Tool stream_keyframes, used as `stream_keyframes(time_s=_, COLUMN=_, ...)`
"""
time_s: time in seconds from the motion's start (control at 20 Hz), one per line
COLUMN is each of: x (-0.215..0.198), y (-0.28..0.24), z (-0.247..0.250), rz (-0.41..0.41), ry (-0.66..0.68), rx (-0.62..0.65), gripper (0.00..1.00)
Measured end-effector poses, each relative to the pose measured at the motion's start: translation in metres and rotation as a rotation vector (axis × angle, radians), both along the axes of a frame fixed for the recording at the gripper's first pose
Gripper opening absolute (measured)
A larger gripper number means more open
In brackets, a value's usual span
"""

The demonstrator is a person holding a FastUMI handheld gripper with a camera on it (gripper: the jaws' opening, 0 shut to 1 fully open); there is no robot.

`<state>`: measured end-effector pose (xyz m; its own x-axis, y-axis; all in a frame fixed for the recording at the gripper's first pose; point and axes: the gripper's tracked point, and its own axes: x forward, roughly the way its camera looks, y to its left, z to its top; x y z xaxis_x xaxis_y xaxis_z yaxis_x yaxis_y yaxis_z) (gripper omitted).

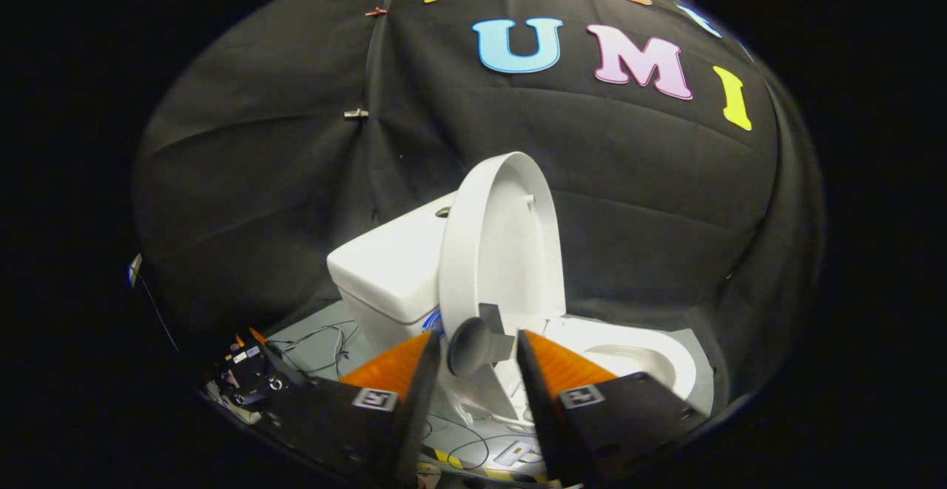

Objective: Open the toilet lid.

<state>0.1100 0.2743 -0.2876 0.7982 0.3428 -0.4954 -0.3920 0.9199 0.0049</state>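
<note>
The white toilet lid stands raised, close to upright, leaning toward the white tank behind it. A dark round knob is fixed to the lid's lower edge. My gripper is open, its fingers on either side of the knob with a gap on each side, not pressing on it. The seat and open bowl lie beyond the right finger.
Black cloth walls close in the booth behind and to both sides of the toilet. Loose cables and a small black device lie on the grey floor left of the tank. Yellow-black tape marks the floor below the fingers.
</note>
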Motion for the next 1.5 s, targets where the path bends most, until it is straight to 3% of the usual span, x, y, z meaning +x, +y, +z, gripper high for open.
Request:
stream_keyframes(time_s=0.1, x=0.000, y=0.000, z=0.004, rz=0.001, ry=-0.005, rx=0.021, gripper=0.95)
stream_keyframes(time_s=0.25, x=-0.001, y=-0.003, z=0.022, rz=-0.002, ry=-0.023, rx=0.051, gripper=0.99)
stream_keyframes(time_s=0.5, x=-0.001, y=-0.025, z=0.080, rz=-0.031, ry=-0.134, rx=0.068, gripper=0.98)
stream_keyframes(time_s=0.8, x=-0.007, y=-0.079, z=0.163, rz=-0.126, ry=-0.306, rx=0.058, gripper=0.98)
stream_keyframes(time_s=1.5, x=-0.071, y=-0.191, z=0.291, rz=-0.305, ry=-0.584, rx=0.054, gripper=0.97)
